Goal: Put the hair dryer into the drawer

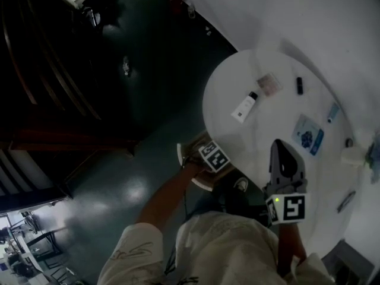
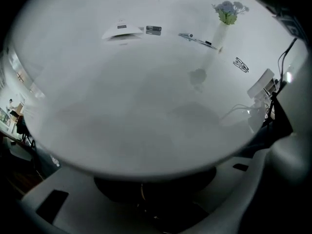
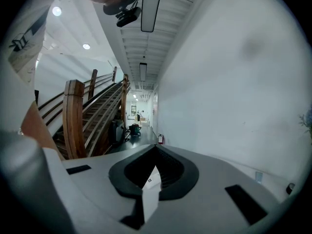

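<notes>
Hair dryer: seen in no view; where it lies cannot be told
Drawer: perhaps the pale curved rim [image 1: 181, 153] below the table's edge; unsure
Left gripper [image 2: 152, 191]: points down beneath the round table [image 1: 276, 116]; jaw tips hidden by its rim; grip cannot be told
Right gripper [image 1: 279, 150]: over the table; jaw tips together, nothing held
Progress: early; hair dryer not yet picked up; stowing all left

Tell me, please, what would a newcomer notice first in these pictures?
First comes the round white table at the right of the head view, with small things scattered on it, such as a white bottle and a blue packet. Next come the marker cubes: the left gripper at the table's near edge, the right gripper over its top. In the left gripper view a vase of flowers stands at the far side.
</notes>
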The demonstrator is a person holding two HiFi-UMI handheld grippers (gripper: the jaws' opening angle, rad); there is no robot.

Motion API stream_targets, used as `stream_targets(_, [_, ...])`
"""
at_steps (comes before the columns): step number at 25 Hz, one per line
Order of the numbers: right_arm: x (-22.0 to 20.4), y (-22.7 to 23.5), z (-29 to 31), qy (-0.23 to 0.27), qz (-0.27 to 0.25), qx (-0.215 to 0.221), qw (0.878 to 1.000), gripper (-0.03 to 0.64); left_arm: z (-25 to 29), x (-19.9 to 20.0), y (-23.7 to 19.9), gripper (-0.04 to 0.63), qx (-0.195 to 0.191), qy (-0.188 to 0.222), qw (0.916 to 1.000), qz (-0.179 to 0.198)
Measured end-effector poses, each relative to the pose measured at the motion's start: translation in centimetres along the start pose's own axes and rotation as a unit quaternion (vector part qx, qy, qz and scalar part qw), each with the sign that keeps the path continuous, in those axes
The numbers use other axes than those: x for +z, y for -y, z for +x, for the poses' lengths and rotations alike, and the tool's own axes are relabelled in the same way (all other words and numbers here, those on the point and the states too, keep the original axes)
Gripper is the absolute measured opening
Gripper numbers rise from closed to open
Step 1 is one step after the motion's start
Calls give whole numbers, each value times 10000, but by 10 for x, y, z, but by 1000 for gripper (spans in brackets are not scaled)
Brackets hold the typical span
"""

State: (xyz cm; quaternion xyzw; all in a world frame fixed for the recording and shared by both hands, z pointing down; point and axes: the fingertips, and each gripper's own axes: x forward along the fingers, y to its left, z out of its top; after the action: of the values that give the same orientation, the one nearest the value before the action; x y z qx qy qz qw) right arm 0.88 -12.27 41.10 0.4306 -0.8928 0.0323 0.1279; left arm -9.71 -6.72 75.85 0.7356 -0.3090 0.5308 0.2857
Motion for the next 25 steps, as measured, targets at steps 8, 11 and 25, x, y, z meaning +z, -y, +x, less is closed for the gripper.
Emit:
stream_targets(8, [-5,1,2,-108,-130,15,9999,5,5,17,1,225,-7,440,9989,168])
stream_targets(11, [-9,0,3,-174,-73,3,9998,5,6,16,1,227,6,636,9978,170])
stream_targets(25, [-21,-15,9,-368,-106,100,9992,5,31,1,3,227,180,1023,9945,-145])
